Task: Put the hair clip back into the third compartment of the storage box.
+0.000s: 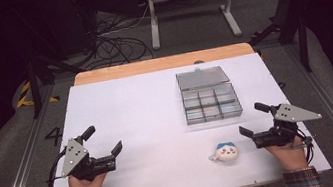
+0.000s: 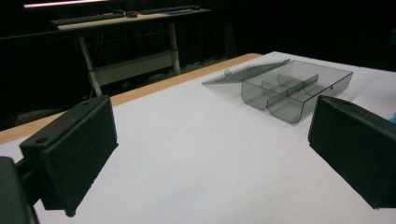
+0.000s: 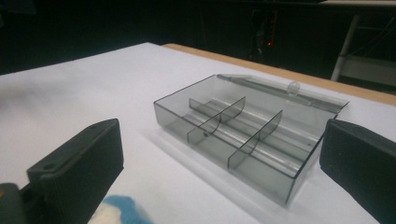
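Observation:
A clear grey compartment box [image 1: 210, 102] lies open on the white table [image 1: 131, 109], its lid [image 1: 202, 77] folded flat behind it; it also appears in the left gripper view [image 2: 299, 88] and the right gripper view [image 3: 243, 130], with empty compartments. A small white plush toy with a blue cap [image 1: 223, 153] lies near the front edge, just left of my right gripper [image 1: 254, 119]; a bit of it [image 3: 119, 211] peeks up by the right gripper's left jaw. My left gripper [image 1: 103, 140] rests at the front left. Both grippers stand open with nothing between the jaws.
A wooden strip [image 1: 162, 63] runs along the table's far edge. Beyond it stand a white metal frame [image 1: 191, 3] and tangled cables [image 1: 115, 41] on the floor. Dark stands flank the table.

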Available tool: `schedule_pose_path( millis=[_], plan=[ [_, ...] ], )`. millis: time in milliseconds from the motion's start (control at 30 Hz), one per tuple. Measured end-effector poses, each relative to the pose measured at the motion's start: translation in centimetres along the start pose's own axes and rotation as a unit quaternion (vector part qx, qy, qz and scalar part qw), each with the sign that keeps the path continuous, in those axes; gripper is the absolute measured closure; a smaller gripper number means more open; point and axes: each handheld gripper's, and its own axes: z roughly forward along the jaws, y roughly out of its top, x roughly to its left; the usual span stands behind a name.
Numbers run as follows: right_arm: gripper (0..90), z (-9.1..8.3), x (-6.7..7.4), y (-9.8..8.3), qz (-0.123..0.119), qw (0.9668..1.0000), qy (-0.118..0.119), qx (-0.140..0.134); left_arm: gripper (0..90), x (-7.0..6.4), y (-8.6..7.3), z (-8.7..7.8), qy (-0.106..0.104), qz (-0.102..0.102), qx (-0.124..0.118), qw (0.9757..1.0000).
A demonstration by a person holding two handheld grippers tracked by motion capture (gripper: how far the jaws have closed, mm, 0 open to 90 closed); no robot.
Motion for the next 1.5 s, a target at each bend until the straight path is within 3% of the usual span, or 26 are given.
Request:
schedule_pose_path(
  millis=[167,333,600,767,1067,1267,1333,1500],
  plan=[
    [3.2,0.5,0.7,-0.1,-0.014,0.9992,0.021,0.032,1.9,0.0,0.0,0.0,0.001,0.002,0.004,1.0000],
    [8.0,1.3,1.3,-0.3,-0.033,0.9964,0.045,0.064,1.9,0.1,0.0,0.0,0.002,0.000,0.006,1.0000],
    [17.8,2.0,2.2,-0.5,-0.040,0.9910,0.081,0.099,1.9,0.0,0.0,0.2,-0.001,0.001,0.018,0.9998],
    [22.6,2.4,2.6,-0.7,-0.046,0.9849,0.111,0.125,2.0,0.0,-0.1,0.3,-0.003,0.003,0.022,0.9997],
    [20.1,3.2,3.2,-1.1,-0.054,0.9754,0.143,0.159,2.1,-0.1,-0.2,0.5,-0.009,0.010,0.031,0.9994],
    [16.8,3.7,3.4,-1.4,-0.061,0.9709,0.148,0.179,2.1,-0.1,-0.4,0.6,-0.012,0.014,0.035,0.9992],
    [15.4,4.1,3.6,-1.7,-0.067,0.9670,0.150,0.195,2.1,-0.2,-0.5,0.7,-0.014,0.011,0.037,0.9992],
    [14.5,4.6,4.0,-2.0,-0.070,0.9623,0.157,0.210,2.1,-0.3,-0.6,0.8,-0.018,0.012,0.035,0.9991]
  ],
)
